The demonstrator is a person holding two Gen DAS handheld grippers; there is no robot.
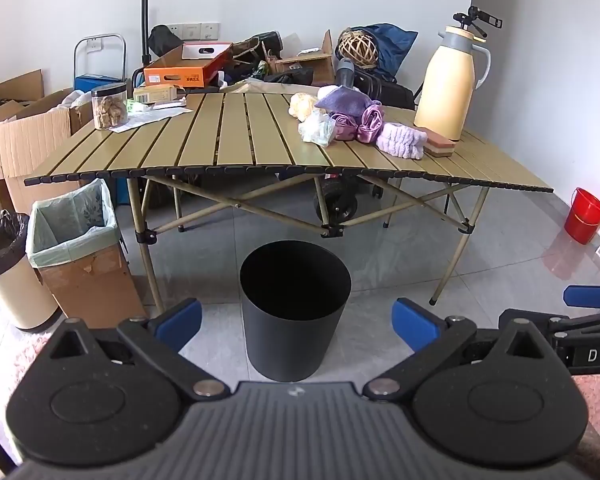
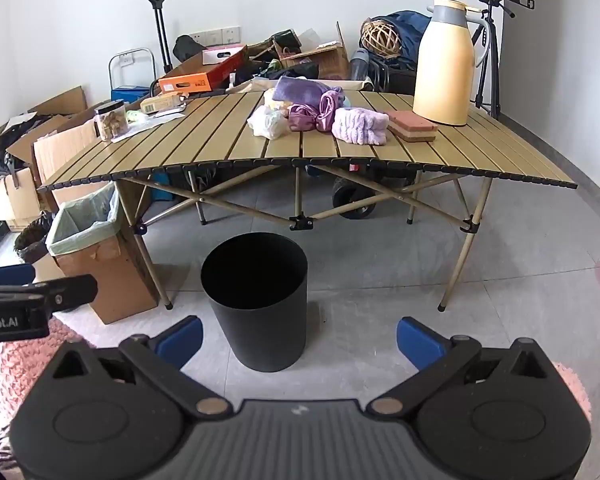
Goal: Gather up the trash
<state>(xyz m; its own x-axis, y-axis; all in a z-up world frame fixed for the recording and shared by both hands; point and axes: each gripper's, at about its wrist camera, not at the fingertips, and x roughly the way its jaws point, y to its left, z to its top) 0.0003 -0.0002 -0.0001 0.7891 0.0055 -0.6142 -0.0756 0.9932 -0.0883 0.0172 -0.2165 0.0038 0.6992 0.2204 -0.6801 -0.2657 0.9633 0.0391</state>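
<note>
A slatted folding table [image 1: 236, 136] fills the upper half of both views. Below it, at frame centre, a black waste bin [image 1: 294, 312] stands on the floor, ahead of and between the fingers of the left gripper [image 1: 296, 322]. It sits left of centre before the right gripper [image 2: 300, 338]. Both are spread wide, holding nothing. A crumpled plastic bag [image 1: 318, 130] lies on the table among purple cloths [image 1: 350, 110], well beyond both.

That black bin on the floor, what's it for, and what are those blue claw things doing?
A person holds two grippers, and nothing is being handled. The left gripper and right gripper both hang with jaws wide open and empty, in front of the black bin, which stands on the floor before the slatted table. A crumpled plastic bag lies on the table beside purple cloths.
</note>
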